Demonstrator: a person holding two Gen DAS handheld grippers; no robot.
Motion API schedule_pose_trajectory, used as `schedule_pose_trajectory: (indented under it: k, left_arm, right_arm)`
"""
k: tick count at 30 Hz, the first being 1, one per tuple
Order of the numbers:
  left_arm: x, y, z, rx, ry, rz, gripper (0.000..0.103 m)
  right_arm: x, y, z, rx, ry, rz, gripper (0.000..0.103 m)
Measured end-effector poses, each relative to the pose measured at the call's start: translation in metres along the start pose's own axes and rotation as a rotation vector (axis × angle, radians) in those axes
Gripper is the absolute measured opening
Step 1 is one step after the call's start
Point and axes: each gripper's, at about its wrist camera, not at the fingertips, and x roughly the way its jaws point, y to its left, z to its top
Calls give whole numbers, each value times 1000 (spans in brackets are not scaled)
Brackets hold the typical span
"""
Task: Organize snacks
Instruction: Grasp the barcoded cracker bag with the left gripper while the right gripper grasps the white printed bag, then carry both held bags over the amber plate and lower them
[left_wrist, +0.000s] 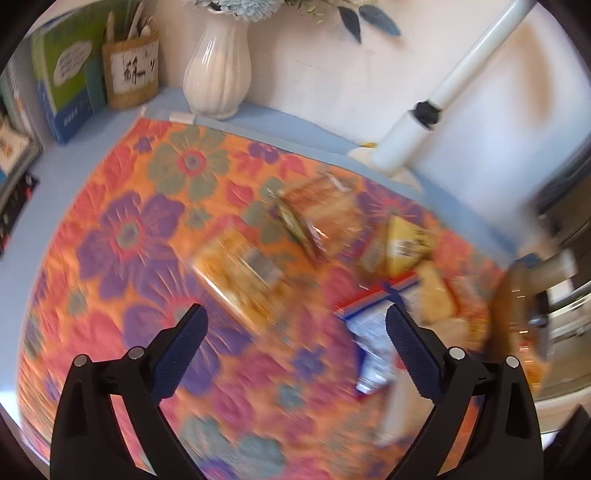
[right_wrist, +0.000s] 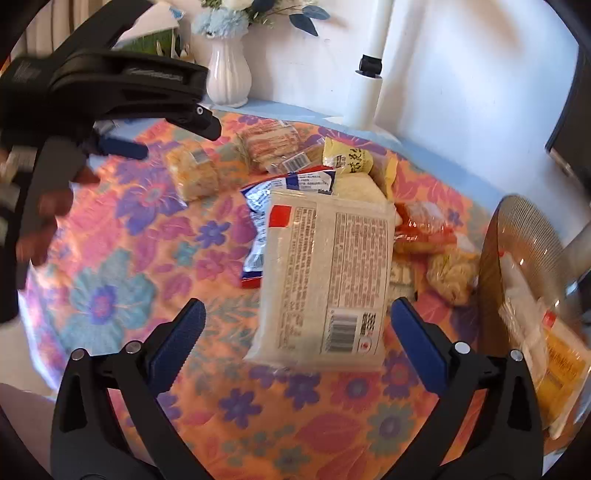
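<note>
Nearest the cameras: both tools point down at a desk under a flowered cloth (right_wrist: 122, 302) of orange, pink and purple.
Right tool (right_wrist: 297, 334): jaws spread wide, gripping nothing; the near end of a pale flat packet lies on the cloth between the fingers without touching the blue pads.
Left tool (left_wrist: 295, 339): jaws equally wide and empty, only bare cloth between them; in the right wrist view it shows at far left with a hand (right_wrist: 44, 218) around its grip.
Pale packet (right_wrist: 327, 273): flat, printed back up, barcode at its near end, a red square at its far left corner; its far edge overlaps a blue-and-white bag.
Blue-and-white bag (right_wrist: 258, 221): crumpled, red-edged, just left of and partly under the pale packet.
Basket (right_wrist: 524, 240): brown ribbed wall at the right edge, with a white packet and an orange packet (right_wrist: 561, 373) leaning inside.
Snack heap: just beyond the pale packet, loose on the cloth, a yellow pack (right_wrist: 347, 157), a red-striped clear pack (right_wrist: 269, 142) and a pale yellow clear pack (right_wrist: 192, 171) further left.
Far edge of desk: a white ribbed vase (right_wrist: 229, 77) with blue flowers, a white lamp post (right_wrist: 365, 96) to its right.
Far left corner: a woven pen pot (left_wrist: 129, 74) and a green-and-blue box (left_wrist: 62, 81), seen from the left wrist; that view is blurred lower down.
</note>
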Motion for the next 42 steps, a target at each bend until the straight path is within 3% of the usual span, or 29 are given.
schedule_pose_trajectory:
  k: [3,8,11,13,14,15,18,20,23,31,38,42]
  left_arm:
    - [24,13,7,-22,38,31,97]
    - [65,33,7,-67,105,101,98]
    - [67,37,4,-90,51,85,98]
    - [67,35,3,-69,40,92,98]
    - [67,35,2,-54,30,91,97]
    - [66,35,1,-44,17,87,93]
    - [58,34,-3,-31,-23,76,77]
    - [54,36,-3,-37,-27,54,75]
    - [46,41,-5,-60,-38,7,74]
    - [10,39,-6,-85,-49,-107,74]
    - [-47,-4,-4,-34,-140,-122,74]
    - [-68,-39,1,12,-152,-179,75]
  right_arm:
    - [17,-7,2,25,9,-44,100]
    - [50,-33,15,199,82,10,100]
    - [69,-49,16,328,113,43,100]
    - [69,-50,16,331,85,28,100]
    - [69,-49,16,325,86,25,95]
    - [69,-47,15,308,76,19,82]
    - [61,-39,14,260,58,37,75]
    - [60,-39,12,254,59,62,75]
    - [55,-46,7,271,64,120,75]
    - [25,-67,4,356,25,176,75]
    - [-25,-88,19,368,-117,174,75]
    - [-52,-113,26,428,-182,188,75]
